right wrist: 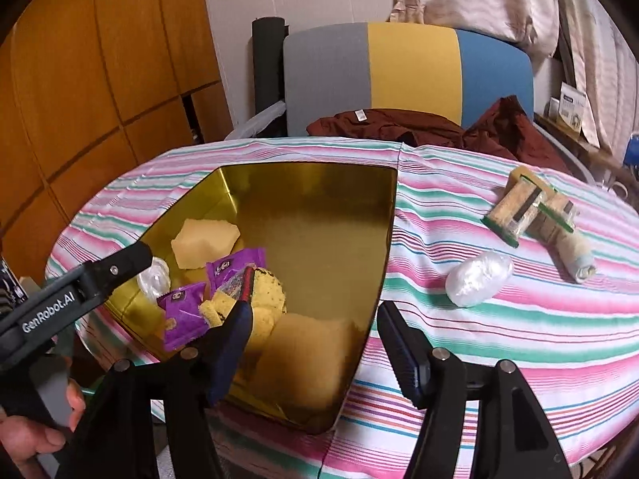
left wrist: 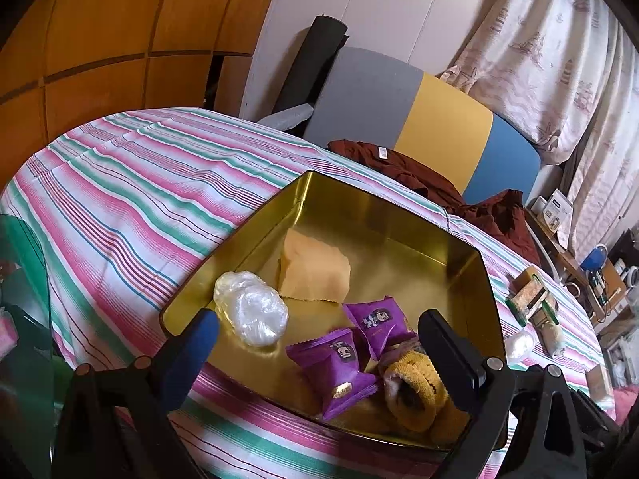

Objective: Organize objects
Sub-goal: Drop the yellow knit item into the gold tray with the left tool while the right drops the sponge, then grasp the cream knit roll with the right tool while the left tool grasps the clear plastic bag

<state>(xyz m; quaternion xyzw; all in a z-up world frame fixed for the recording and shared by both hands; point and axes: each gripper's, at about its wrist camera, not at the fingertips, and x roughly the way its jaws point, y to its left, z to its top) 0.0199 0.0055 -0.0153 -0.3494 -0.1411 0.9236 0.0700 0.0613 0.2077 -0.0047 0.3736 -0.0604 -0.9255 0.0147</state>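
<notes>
- Left gripper [left wrist: 319, 335] hovers over the gold tin [left wrist: 399, 215], jaws spread wide, holding nothing.
- Right gripper [right wrist: 315, 319] likewise gapes empty.
- Tin holds purple packets [left wrist: 335, 363] (two); a plastic-wrapped bundle [right wrist: 477, 279] lies outside on the striped tablecloth [right wrist: 499, 339].

A round table covered in a pink, green and white striped cloth [right wrist: 499, 319] carries an open gold metal tin [right wrist: 319, 215], a clear crumpled plastic-wrapped lump [right wrist: 478, 277] just right of it, green-edged packets of what look like pale crackers [right wrist: 523, 209], and a small rolled bundle [right wrist: 577, 255].
</notes>
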